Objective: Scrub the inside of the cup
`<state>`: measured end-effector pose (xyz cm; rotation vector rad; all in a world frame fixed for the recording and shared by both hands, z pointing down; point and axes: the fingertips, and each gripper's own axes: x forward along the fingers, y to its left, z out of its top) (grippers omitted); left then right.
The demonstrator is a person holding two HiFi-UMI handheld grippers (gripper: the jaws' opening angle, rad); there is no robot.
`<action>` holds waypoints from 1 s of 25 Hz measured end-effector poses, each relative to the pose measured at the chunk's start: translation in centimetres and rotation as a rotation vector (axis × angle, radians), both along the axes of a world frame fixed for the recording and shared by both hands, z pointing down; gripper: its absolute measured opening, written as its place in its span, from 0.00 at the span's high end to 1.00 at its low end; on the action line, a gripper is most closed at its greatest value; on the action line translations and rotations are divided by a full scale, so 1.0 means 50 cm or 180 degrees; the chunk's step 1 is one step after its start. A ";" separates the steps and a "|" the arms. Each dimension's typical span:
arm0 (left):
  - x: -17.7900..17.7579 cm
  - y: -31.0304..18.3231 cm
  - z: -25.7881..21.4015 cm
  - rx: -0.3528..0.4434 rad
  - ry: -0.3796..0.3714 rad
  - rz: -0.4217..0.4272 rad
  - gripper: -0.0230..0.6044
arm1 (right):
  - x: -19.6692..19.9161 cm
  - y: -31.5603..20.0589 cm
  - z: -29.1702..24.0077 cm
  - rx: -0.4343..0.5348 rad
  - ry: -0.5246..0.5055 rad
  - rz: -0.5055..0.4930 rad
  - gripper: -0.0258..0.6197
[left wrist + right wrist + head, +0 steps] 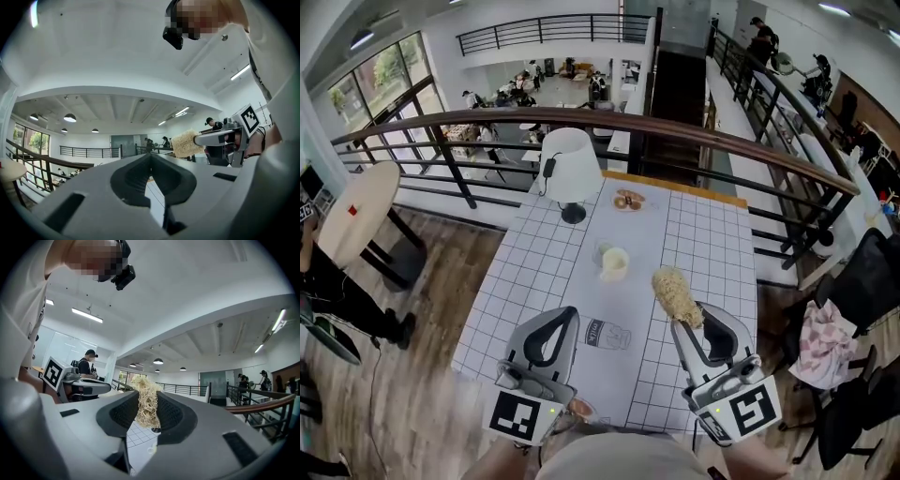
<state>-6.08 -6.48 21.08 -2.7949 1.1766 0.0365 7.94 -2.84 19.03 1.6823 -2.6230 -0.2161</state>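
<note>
One small pale cup (614, 263) stands upright mid-way along the white grid-patterned table (703, 244), at twelve o'clock from the two grippers. The right gripper (698, 323) clamps one tan fibrous loofah scrubber (677, 295), while the left gripper (566, 317) is closed on nothing. The cup looks light, rigid and easily tipped, so it is best steadied by its outer wall.

One white grid-patterned table (694, 244). One white-shaded lamp on a black base (569, 164). One clear cup (613, 262). One tan fibrous scrubber (677, 295). One small dish of brown pieces (629, 200). One round white side table (356, 211). Two grey two-jaw tools: left gripper (563, 316), right gripper (701, 317).
</note>
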 end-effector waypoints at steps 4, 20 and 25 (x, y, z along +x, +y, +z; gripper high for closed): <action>0.002 0.000 0.018 -0.0091 -0.0036 -0.0005 0.94 | 0.004 0.003 0.011 -0.0038 0.0023 -0.0026 0.79; 0.011 0.012 0.014 -0.0107 -0.0015 0.0033 0.94 | -0.018 -0.002 0.007 -0.0039 0.0015 -0.0198 0.79; 0.014 0.021 0.007 -0.0095 -0.0012 0.0063 0.94 | -0.021 0.001 0.007 -0.0048 -0.0013 -0.0219 0.79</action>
